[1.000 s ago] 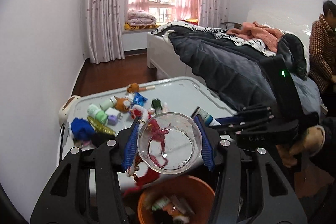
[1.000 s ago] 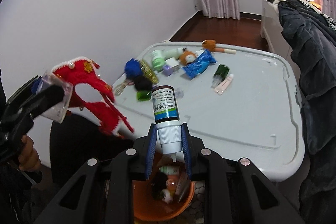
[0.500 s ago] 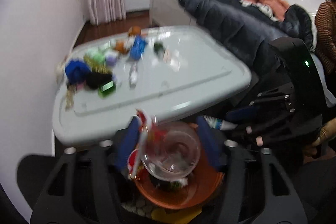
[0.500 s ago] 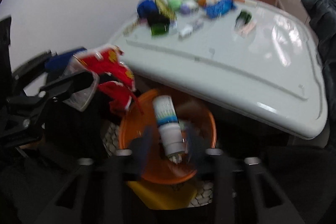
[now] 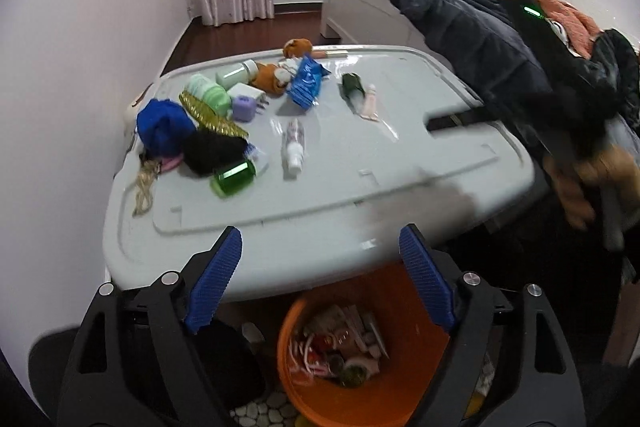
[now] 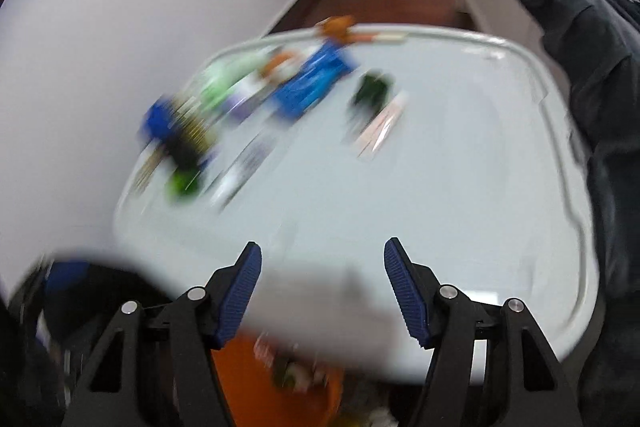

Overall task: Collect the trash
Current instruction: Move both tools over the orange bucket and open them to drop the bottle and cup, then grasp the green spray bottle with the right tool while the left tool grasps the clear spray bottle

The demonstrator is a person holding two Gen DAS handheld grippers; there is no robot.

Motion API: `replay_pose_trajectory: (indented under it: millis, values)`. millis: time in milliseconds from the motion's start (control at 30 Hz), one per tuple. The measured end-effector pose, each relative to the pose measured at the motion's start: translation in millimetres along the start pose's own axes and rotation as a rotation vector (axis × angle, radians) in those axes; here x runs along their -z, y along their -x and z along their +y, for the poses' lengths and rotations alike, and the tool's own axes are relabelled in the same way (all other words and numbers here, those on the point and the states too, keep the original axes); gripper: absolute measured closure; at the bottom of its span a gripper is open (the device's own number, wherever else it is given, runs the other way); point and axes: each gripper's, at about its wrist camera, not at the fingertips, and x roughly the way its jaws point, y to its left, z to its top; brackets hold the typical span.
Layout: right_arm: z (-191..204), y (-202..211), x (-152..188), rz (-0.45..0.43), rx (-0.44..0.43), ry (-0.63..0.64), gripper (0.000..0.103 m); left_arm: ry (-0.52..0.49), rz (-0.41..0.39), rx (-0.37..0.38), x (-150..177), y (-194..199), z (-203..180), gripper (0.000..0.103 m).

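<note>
On my left wrist view, the left claw (image 5: 320, 275) hangs spread over the orange bin (image 5: 412, 379), its jaws having just been opening with nothing between them. Trash already lies in the bin below the counter (image 5: 400, 163) edge. More waits on top: a white spray bottle (image 5: 294, 147), a green bottle (image 5: 234, 178), a blue wrapper (image 5: 306, 85) and a dark green bottle (image 5: 352, 87). The right claw's housing shows as a dark smear at the right.

On my right wrist view, everything is smeared. The right claw (image 6: 322, 291) stands parted and empty above the counter's near edge, the jaws easing slightly inward. The bin shows just below.

My worry: the round bottles look likely to roll if nudged, and both claws crowd the same corner, so a hurried reach could knock them together.
</note>
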Motion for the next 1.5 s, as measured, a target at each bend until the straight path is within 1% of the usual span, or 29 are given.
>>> replay_pose_trajectory:
  millis: [33, 67, 133, 200, 300, 367, 433, 500, 533, 567, 600, 633, 667, 700, 733, 800, 833, 900, 1033, 1067, 1100, 1167, 1267, 1367, 1467, 1500]
  values:
    - [-5, -8, -11, 0.001, 0.009, -0.02, 0.039, 0.002, 0.002, -0.004, -4, -5, 1, 0.024]
    - [-14, -22, -30, 0.001, 0.027, -0.059, 0.039, 0.004, 0.002, -0.009, -7, -9, 2, 0.024]
    - [-21, -42, -54, 0.005, 0.051, -0.092, 0.039, 0.012, -0.002, -0.012, -12, -16, 7, 0.024]
    - [-21, -64, -79, 0.019, 0.082, -0.089, 0.042, 0.029, 0.001, -0.011, -16, -24, 13, 0.024]
    - [-17, -93, -115, 0.048, 0.124, -0.055, 0.043, 0.068, 0.009, 0.012, -20, -35, 23, 0.024]
    - [-16, -110, -133, 0.074, 0.157, -0.046, 0.043, 0.084, 0.008, 0.023, -22, -40, 28, 0.024]
    - [-15, -128, -142, 0.116, 0.187, -0.034, 0.043, 0.093, 0.009, 0.031, -22, -45, 32, 0.024]
    - [-16, -151, -146, 0.191, 0.225, -0.031, 0.043, 0.098, 0.016, 0.04, -22, -50, 33, 0.024]
    - [-18, -163, -145, 0.231, 0.237, -0.038, 0.039, 0.098, 0.02, 0.042, -21, -52, 34, 0.024]
    - [-18, -163, -142, 0.197, 0.227, -0.054, 0.038, 0.098, 0.023, 0.042, -20, -53, 34, 0.024]
    - [-14, -163, -139, 0.188, 0.243, -0.044, 0.042, 0.097, 0.023, 0.043, -19, -53, 34, 0.024]
    - [-12, -164, -136, 0.181, 0.225, -0.046, 0.046, 0.098, 0.022, 0.045, -19, -54, 33, 0.024]
    - [-8, -163, -132, 0.16, 0.2, -0.049, 0.061, 0.098, 0.02, 0.047, -18, -54, 33, 0.024]
    - [-6, -161, -130, 0.149, 0.181, -0.046, 0.066, 0.097, 0.024, 0.048, -18, -55, 32, 0.024]
    - [0, -161, -128, 0.138, 0.193, -0.024, 0.066, 0.094, 0.028, 0.045, -18, -57, 31, 0.024]
    - [-2, -159, -125, 0.12, 0.184, -0.033, 0.067, 0.089, 0.032, 0.032, -19, -58, 30, 0.024]
    - [-4, -157, -122, 0.12, 0.17, -0.047, 0.067, 0.087, 0.027, 0.024, -19, -56, 30, 0.024]
    - [-15, -148, -113, 0.116, 0.107, -0.089, 0.067, 0.091, 0.022, 0.01, -20, -55, 32, 0.024]
    - [-32, -99, -87, 0.036, 0.005, -0.124, 0.066, 0.101, 0.037, 0.012, -30, -63, 26, 0.024]
    - [-40, -77, -75, 0.009, -0.04, -0.149, 0.066, 0.089, 0.035, 0.003, -33, -66, 23, 0.024]
    - [-43, -65, -70, -0.005, -0.052, -0.156, 0.066, 0.068, 0.033, -0.028, -38, -72, 17, 0.024]
    - [-56, -32, -53, -0.061, -0.063, -0.164, 0.066, 0.045, 0.038, -0.059, -46, -85, 8, 0.024]
    - [-70, 8, -32, -0.136, -0.049, -0.173, 0.066, 0.051, 0.065, -0.087, -61, -110, 2, 0.024]
    - [-85, 26, -20, -0.178, -0.055, -0.21, 0.066, 0.065, 0.077, -0.109, -75, -133, 0, 0.024]
    - [-95, 31, -11, -0.198, -0.064, -0.242, 0.066, 0.042, 0.117, -0.145, -83, -162, -2, 0.024]
    - [-96, 31, -10, -0.204, -0.066, -0.247, 0.066, 0.035, 0.142, -0.157, -83, -174, -2, 0.024]
